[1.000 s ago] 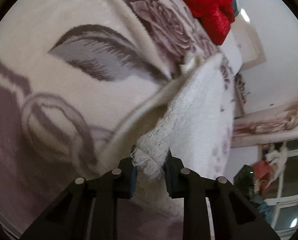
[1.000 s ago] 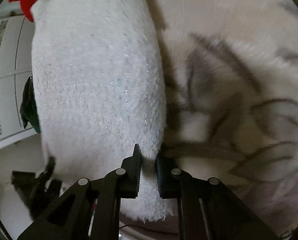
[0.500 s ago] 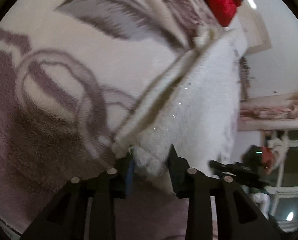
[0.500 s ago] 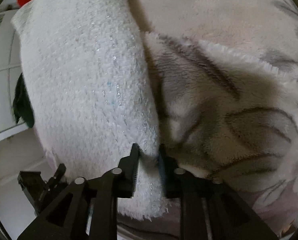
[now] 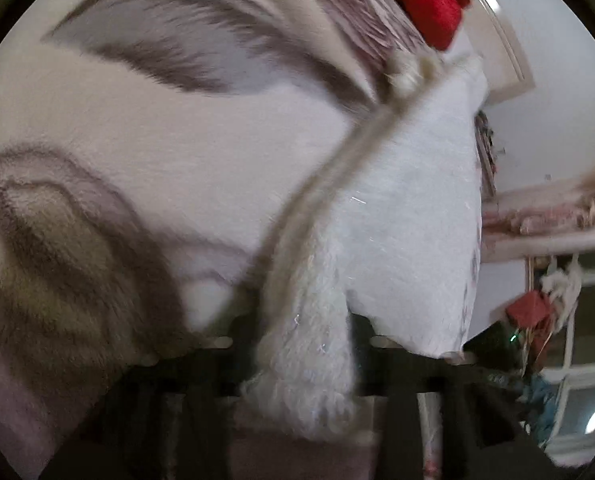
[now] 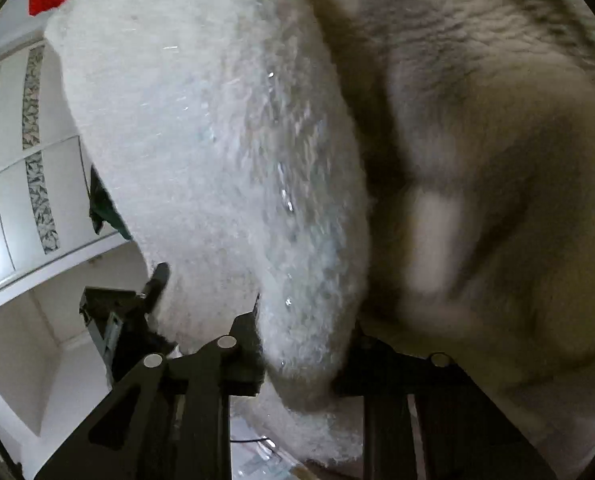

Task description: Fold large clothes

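between the left gripper's (image 5: 303, 344) jaws, just closing, sits a pinched corner of the fluffy white garment (image 5: 409, 216); the right gripper (image 6: 303, 344), jaws likewise closing, pinches its other edge above the floral blanket (image 5: 157, 152).

The right gripper (image 6: 303, 344) is matte black, its two fingers (image 6: 241, 344) built from flat, angular black plates that widen toward the camera into triangular frames with cut-out openings. Round silver screw heads sit on top of each finger, two in a row per side. The inner face of the near finger is finely ribbed. The left gripper (image 5: 303, 344) has the same black, blocky build, though its picture is smeared by blur and its screw heads show only as pale streaks.
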The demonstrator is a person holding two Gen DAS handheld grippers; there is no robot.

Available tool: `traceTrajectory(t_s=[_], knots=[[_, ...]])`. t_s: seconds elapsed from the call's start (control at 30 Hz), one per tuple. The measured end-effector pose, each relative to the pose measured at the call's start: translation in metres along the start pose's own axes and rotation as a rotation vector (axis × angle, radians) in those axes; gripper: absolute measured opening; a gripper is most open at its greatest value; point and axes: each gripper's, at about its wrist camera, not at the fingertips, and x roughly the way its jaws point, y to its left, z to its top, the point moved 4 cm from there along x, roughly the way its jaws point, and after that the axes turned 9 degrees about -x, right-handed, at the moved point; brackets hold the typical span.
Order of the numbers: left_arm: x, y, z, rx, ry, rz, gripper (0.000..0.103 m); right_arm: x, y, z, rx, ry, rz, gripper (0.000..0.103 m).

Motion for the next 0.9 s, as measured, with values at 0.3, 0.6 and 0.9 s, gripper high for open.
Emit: traceTrajectory(t_s=[0.3, 0.6, 0.9], knots=[[-0.045, 0.005, -0.089, -0.015, 0.127, 0.028, 0.024, -0.061, -0.003, -0.099, 0.067, 0.077, -0.059, 0.018], [-0.093, 0.005, -0.084, -0.068, 0.154, 0.135, 0.034, -0.089, -0.014, -0.076, 0.087, 0.145, -0.148, 0.046], [-0.083, -0.091, 0.025, 0.179, 0.057, 0.081, 0.063, -0.167, 0.011, 0.046, -0.008, -0.062, -0.228, 0.053]])
